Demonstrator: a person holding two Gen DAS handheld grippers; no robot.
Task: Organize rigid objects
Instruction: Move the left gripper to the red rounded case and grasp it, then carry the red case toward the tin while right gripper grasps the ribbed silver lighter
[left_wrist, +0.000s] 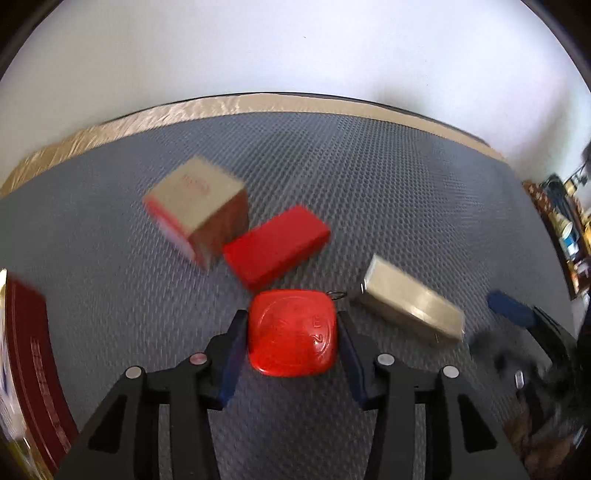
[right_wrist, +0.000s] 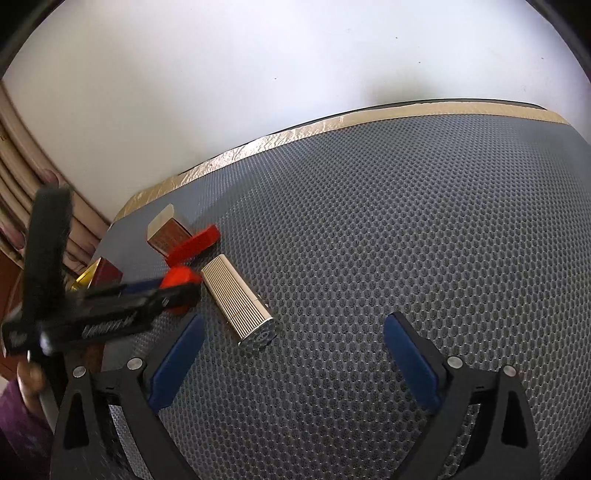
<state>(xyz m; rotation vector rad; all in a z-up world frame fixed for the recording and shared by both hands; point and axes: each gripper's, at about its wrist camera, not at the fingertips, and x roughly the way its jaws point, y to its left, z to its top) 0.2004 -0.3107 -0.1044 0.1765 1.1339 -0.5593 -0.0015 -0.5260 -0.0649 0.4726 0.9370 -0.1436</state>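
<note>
The grey mat (right_wrist: 369, 240) covers one table, its far edge taped in tan; the left view cuts it off at both sides. A dark red box (left_wrist: 33, 369) is sliced by the left view's edge and blurred, so its print cannot be read; the right view shows only a corner of it (right_wrist: 107, 271) behind the left gripper's body.

Five boxes in all: that dark red one, one tan carton (left_wrist: 195, 206) with red lettering too smeared to read, one flat red box (left_wrist: 275, 245) just beside it, one ribbed silver case (right_wrist: 238, 299) lying apart, and one small red tin (left_wrist: 293, 332).

The left gripper (left_wrist: 291, 328) has its blue pads against both sides of the tin, clamped on it, low over the mat near the flat box. From the right view the tin (right_wrist: 181, 277) is mostly hidden behind the gripper body. The ribbing on the silver case (left_wrist: 413, 299) shows only in the right view.

The right gripper (right_wrist: 293, 354) stands wide apart with nothing between its pads, only bare mat; in the left view one blue fingertip (left_wrist: 511, 308) shows, blurred.
</note>
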